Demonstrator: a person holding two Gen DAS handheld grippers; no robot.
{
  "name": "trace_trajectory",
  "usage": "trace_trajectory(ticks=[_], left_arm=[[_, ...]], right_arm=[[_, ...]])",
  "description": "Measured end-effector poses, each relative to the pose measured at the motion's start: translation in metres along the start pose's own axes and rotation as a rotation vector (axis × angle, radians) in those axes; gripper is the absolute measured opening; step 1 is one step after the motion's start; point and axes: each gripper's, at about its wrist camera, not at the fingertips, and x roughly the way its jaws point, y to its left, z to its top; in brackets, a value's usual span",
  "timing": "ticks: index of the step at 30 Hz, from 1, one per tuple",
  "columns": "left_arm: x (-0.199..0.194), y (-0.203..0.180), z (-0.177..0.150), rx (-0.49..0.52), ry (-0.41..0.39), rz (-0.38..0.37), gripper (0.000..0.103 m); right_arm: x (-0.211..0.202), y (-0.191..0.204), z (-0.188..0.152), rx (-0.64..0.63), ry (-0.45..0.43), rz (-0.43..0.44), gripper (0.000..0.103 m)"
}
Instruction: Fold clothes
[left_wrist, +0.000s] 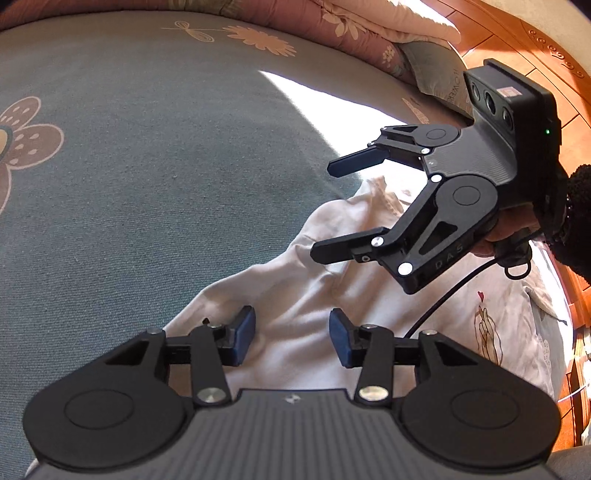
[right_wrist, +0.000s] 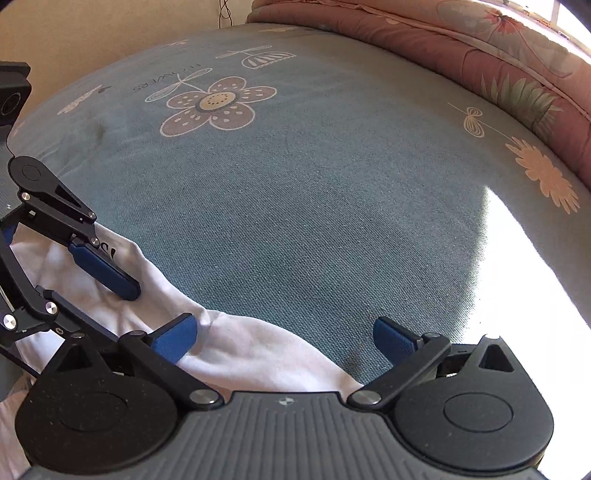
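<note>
Your left gripper (left_wrist: 291, 338) and right gripper (right_wrist: 284, 339) both hang open, gripping nothing, over the crumpled white shirt (left_wrist: 314, 280) near you on the blue flowered bedsheet (left_wrist: 147, 166), pink quilt (right_wrist: 480, 48) far behind.

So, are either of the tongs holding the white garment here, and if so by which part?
Nothing is held. The left tongs and right tongs are both open above the white garment, with nothing between the fingers.
</note>
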Motion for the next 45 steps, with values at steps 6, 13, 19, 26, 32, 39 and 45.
trace_trajectory(ticks=[6, 13, 19, 26, 32, 39, 45], left_arm=[[-0.003, 0.007, -0.009, -0.038, -0.048, -0.025, 0.046], [-0.005, 0.009, -0.015, -0.045, -0.07, -0.028, 0.047], [-0.008, 0.015, -0.018, -0.054, -0.073, -0.044, 0.048], [-0.001, 0.017, -0.019, -0.078, -0.093, -0.071, 0.049], [-0.003, 0.012, -0.019, -0.068, -0.092, -0.057, 0.049], [0.0, 0.012, -0.017, -0.058, -0.098, -0.045, 0.049], [0.001, 0.005, -0.016, -0.033, -0.105, -0.015, 0.049]], right_arm=[[0.013, -0.03, 0.021, 0.079, 0.103, 0.332, 0.103], [0.046, -0.07, 0.043, 0.162, 0.261, 0.7, 0.103], [0.068, -0.098, 0.043, 0.293, 0.462, 0.888, 0.103], [0.074, -0.097, 0.034, 0.278, 0.534, 0.953, 0.102], [0.067, -0.099, 0.028, 0.304, 0.463, 0.953, 0.102], [0.057, -0.109, 0.011, 0.391, 0.41, 0.868, 0.074], [0.062, -0.124, -0.009, 0.504, 0.396, 0.748, 0.0]])
